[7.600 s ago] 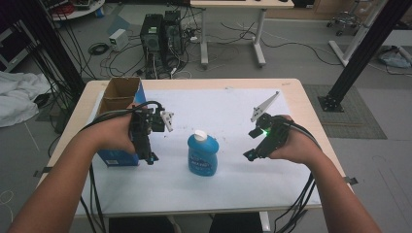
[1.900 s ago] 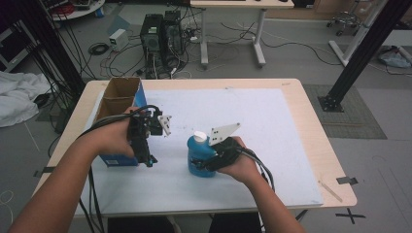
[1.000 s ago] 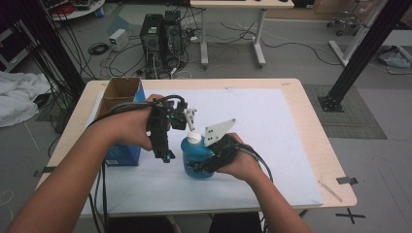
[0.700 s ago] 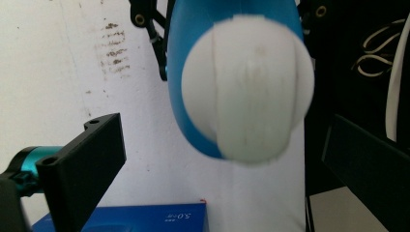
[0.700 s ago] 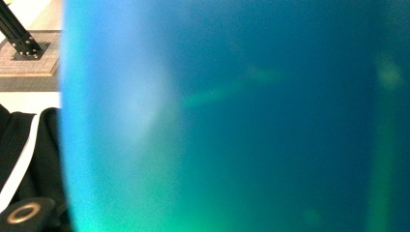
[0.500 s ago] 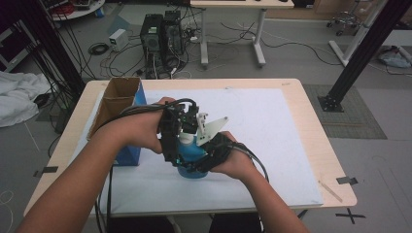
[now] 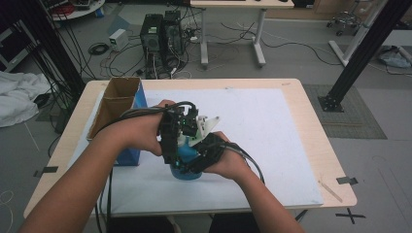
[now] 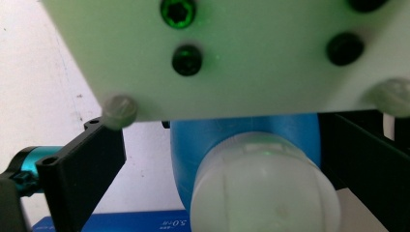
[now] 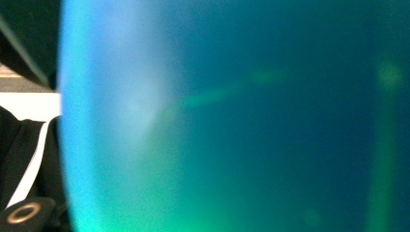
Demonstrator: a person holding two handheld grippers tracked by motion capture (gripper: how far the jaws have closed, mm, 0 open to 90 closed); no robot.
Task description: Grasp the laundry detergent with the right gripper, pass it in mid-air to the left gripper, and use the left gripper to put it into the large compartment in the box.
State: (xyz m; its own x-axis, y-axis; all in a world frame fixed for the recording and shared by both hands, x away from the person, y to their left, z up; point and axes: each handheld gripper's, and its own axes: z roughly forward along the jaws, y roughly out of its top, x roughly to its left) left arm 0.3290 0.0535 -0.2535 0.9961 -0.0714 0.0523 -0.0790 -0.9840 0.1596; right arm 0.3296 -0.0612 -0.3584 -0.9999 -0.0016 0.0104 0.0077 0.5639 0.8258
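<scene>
Two hand-held grippers (image 7: 187,145) around bottle (image 7: 187,167)

A blue bottle (image 8: 203,140) with a white cap (image 8: 263,188) sits between the tool's spread black jaws.

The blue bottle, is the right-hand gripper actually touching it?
Touching. In the high view the right gripper is clamped on the blue bottle at its body, and in the right gripper view the bottle's blue wall sits pressed up against the camera.
</scene>
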